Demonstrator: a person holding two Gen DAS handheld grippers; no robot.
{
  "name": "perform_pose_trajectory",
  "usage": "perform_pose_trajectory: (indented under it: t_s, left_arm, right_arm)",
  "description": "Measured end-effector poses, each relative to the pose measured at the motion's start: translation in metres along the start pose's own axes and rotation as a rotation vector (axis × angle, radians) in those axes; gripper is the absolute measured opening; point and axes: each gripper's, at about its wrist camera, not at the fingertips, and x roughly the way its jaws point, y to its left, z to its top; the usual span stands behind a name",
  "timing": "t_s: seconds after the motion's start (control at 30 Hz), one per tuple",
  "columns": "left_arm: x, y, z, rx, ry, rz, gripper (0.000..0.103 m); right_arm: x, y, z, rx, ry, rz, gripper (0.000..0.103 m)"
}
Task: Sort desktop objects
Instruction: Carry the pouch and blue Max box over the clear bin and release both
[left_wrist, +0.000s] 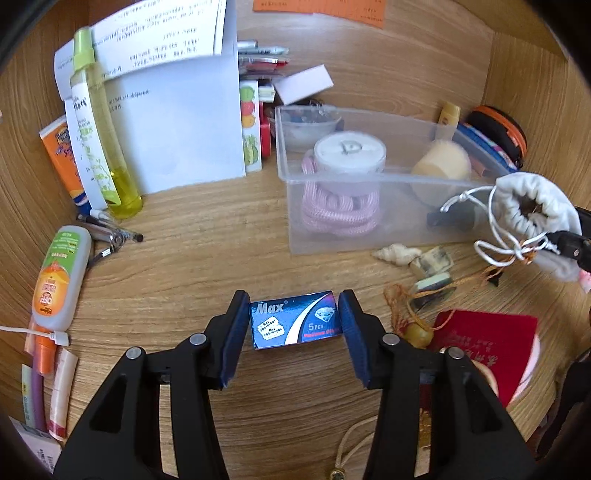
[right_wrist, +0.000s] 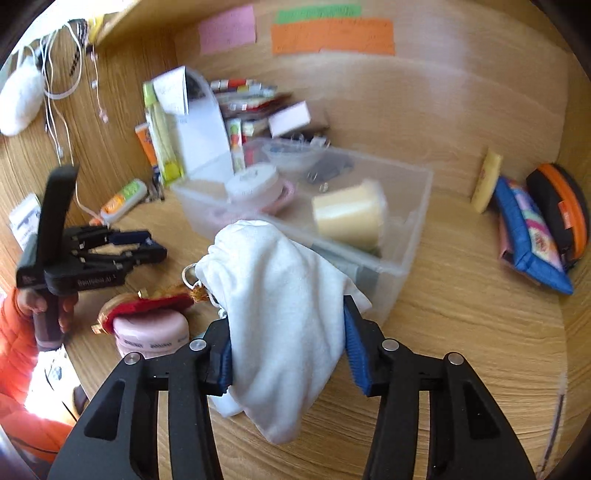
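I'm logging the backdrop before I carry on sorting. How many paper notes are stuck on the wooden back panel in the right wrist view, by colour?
pink note: 1
green note: 1
orange note: 1
Total: 3

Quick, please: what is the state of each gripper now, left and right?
Left gripper: closed on the blue razor blade box, on the desk.
Right gripper: closed on the white drawstring pouch, held up.
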Motion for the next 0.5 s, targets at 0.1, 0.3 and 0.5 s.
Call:
perform_pose_trajectory:
  t_s: [0.1, 0.3, 0.5]
  left_arm:
    - [-0.009, -0.001, 0.006, -0.004, -0.035, -0.005, 0.049]
    - [-0.026, -0.004, 0.024, 0.014, -0.105, -0.009, 0.049]
    - [-0.035, -0.01, 0.04, 0.032, -0.146, -0.009, 0.049]
  right_arm:
    - [-0.013, -0.001, 0.005, -0.006, -0.036, -0.013, 0.045]
    - [-0.028, -0.001, 0.016, -0.009, -0.087, -0.032, 0.045]
    - [-0.033, -0.006, 0.027, -0.007, -0.123, -0.043, 0.045]
